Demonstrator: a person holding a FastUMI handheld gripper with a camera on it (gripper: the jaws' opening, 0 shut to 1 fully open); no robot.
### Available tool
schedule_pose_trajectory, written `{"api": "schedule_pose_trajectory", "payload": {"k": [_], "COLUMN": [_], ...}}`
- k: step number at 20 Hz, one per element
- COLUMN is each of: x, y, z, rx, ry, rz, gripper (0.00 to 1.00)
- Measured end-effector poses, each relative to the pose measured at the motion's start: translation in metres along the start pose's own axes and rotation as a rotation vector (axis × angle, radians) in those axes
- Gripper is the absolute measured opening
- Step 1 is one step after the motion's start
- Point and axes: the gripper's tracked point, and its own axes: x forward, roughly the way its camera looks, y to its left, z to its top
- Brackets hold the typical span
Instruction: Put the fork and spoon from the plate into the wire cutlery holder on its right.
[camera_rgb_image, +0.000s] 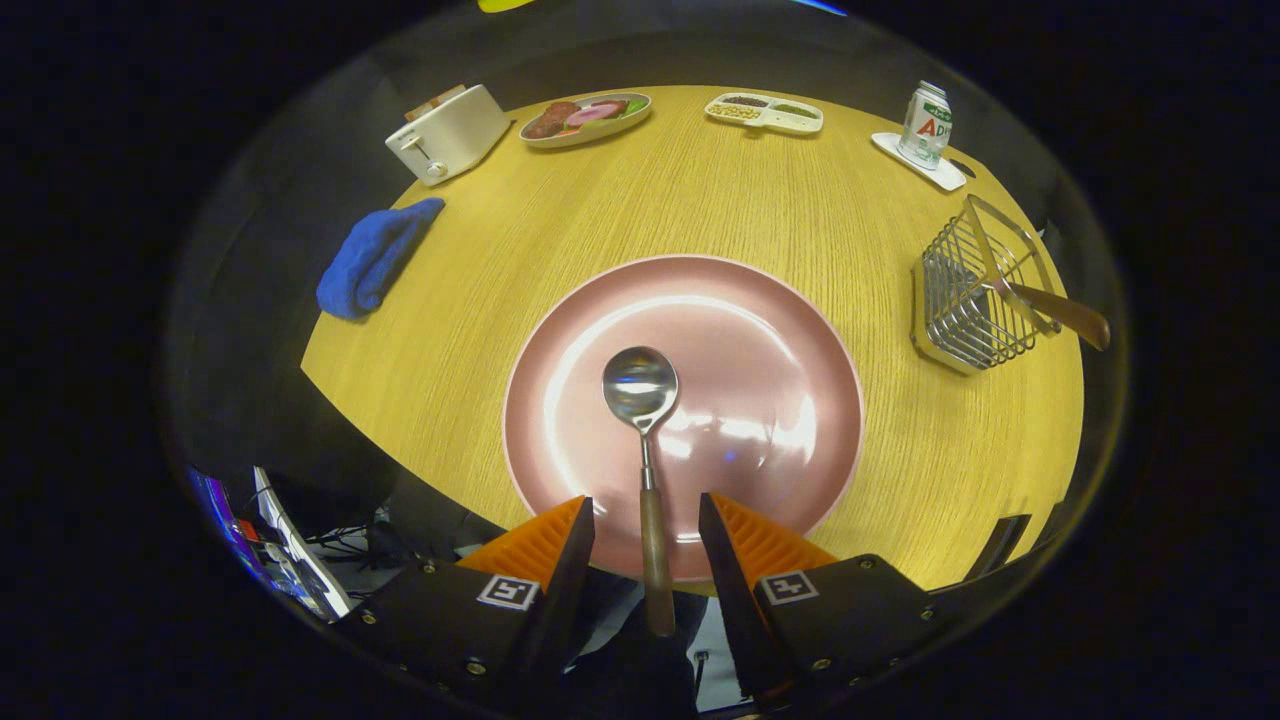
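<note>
1. While your gripper (645, 545) hangs over the near rim of the pink plate (760, 330), its orange fingers (540, 540) stand apart with the spoon (645, 440) handle running between them, touching neither pad as far as you can see. Nothing is gripped yet.

2. Far to the left, the blue cloth (375, 255) and the white toaster (450, 132) sit well clear of your path; you risk nothing there unless you swing wide.

3. At the centre, the spoon lies with its bowl on the plate and its wooden handle overhanging the near rim toward you. If you close too far back on the handle, the bowl end may droop or swivel in the pads. If you press down while closing, the handle could lever on the rim and flick the spoon or slide the plate.

4. Moving right, the table (700, 200) between plate and holder is bare, so the carry itself looks easy; a loose grip is the main hazard.

5. At the right, the wire cutlery holder (965, 300) already has the fork (1060, 310) in it, leaning out toward the near right. The spoon may knock that handle, catch on the wire rim, or tip the light holder if you enter at a slant.
</note>
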Motion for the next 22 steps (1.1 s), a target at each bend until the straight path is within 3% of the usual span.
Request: {"api": "schedule_pose_trajectory", "payload": {"k": [12,13,14,16,18,22], "x": [0.018,0.020,0.020,0.020,0.023,0.019], "y": [0.003,0.004,0.003,0.000,-0.004,-0.003], "z": [-0.012,-0.016,-0.013,-0.015,-0.014,-0.010], "rx": [-0.012,-0.004,0.001,-0.011,0.010,0.011], "ry": [0.078,0.100,0.093,0.097,0.097,0.065], "rz": [0.003,0.015,0.019,0.009,0.007,0.015], "gripper": [0.65,0.48,0.38,0.38,0.11,0.11]}}
